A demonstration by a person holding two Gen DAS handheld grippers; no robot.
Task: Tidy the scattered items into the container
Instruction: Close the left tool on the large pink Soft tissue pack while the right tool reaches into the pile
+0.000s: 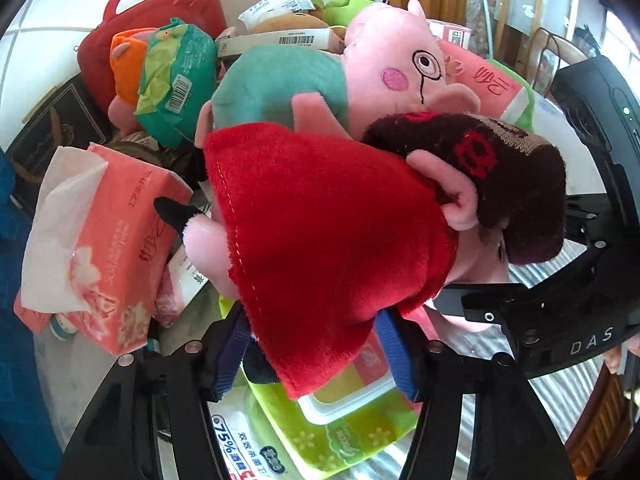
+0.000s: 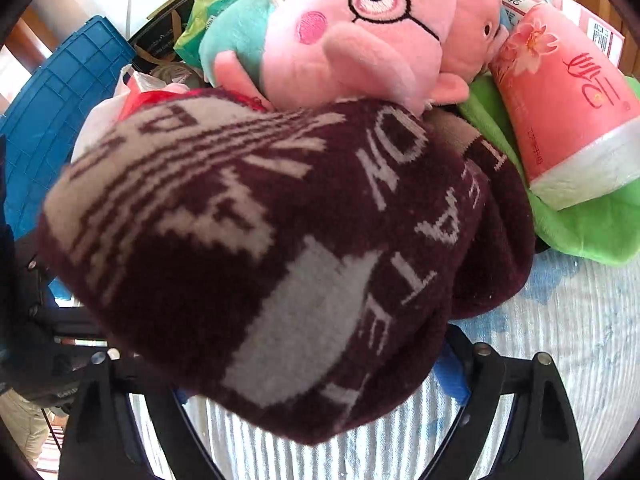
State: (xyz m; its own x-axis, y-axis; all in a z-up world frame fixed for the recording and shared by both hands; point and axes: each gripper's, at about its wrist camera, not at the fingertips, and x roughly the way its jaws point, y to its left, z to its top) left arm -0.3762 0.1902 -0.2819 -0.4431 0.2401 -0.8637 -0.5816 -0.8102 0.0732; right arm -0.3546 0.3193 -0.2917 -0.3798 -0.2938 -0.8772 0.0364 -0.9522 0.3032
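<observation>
A pig plush in a red dress (image 1: 320,232) lies on the pile and wears a dark maroon knit hat (image 1: 512,184). My left gripper (image 1: 312,354) is shut on the hem of the dress, a blue pad on each side. In the right wrist view the hat (image 2: 280,240), with grey lettering, fills the gap between the fingers of my right gripper (image 2: 280,364). It reaches from finger to finger, so that gripper is shut on it. Only the right blue pad (image 2: 452,376) shows; the hat hides the left pad.
Behind lie a pig plush with glasses and a teal shirt (image 1: 304,84), pink tissue packs (image 1: 108,248) (image 2: 568,108), a teal packet (image 1: 176,76) and a red bag (image 1: 160,12). Green wipes (image 1: 340,428) lie below. A blue crate (image 2: 60,112) stands left, beside striped cloth (image 2: 560,340).
</observation>
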